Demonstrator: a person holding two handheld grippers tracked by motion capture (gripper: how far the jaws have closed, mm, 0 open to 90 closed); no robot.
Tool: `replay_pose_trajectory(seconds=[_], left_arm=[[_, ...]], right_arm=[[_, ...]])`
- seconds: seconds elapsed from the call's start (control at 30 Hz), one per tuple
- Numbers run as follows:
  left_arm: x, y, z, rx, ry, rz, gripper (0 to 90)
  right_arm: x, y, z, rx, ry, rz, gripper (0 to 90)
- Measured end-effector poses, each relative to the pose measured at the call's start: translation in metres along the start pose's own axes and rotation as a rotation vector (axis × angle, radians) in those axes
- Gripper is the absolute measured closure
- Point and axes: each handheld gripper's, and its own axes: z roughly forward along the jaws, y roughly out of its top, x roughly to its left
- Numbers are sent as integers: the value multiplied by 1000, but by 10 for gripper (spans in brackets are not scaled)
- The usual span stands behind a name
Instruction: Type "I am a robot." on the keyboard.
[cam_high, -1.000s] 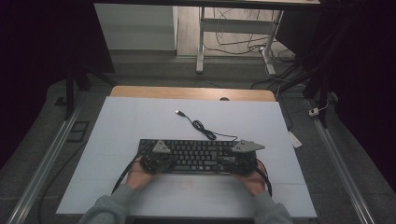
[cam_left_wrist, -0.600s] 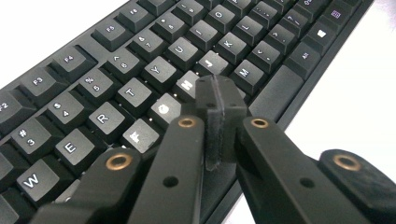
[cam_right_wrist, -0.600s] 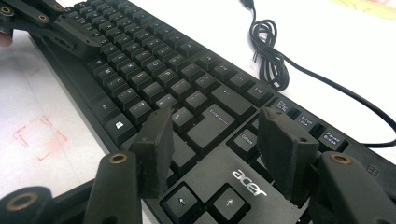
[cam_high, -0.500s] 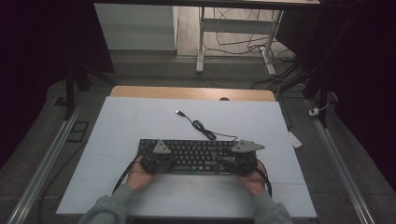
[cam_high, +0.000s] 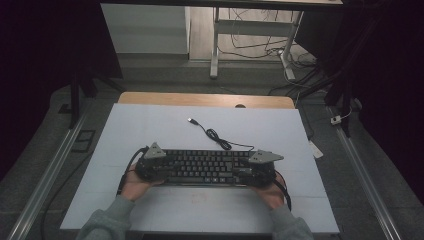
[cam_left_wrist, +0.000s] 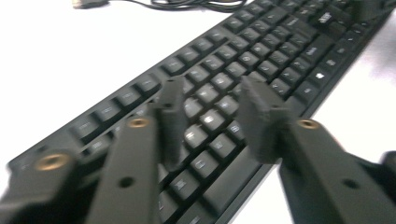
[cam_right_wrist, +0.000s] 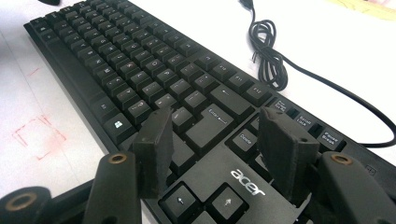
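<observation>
Left claw has just been opening, nothing gripped, above the keyboard's left end. Right claw gapes over the right end; keyboard parallels table's near edge.

room: dark | floor: grey | table: white top | desk legs: behind | floor cables
</observation>
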Motion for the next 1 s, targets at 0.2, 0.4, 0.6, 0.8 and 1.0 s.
replay_pose_trajectory(seconds=[0.2,0.4,0.6,0.8,1.0], left_arm=[[10,-4,-3,13,33,-48,425],[14,-7,-3,26,39,-63,384],[15,-7,-3,31,43,-63,362],[15,-7,-3,31,46,-64,354],[14,-7,-2,35,47,-62,349]], right_arm=[[-1,0,0,2,-3,0,457],[-1,0,0,1,-3,3,457],[-1,0,-1,-1,-4,0,457],[-1,0,0,1,-4,-1,457],[0,0,0,-2,-2,-2,458]])
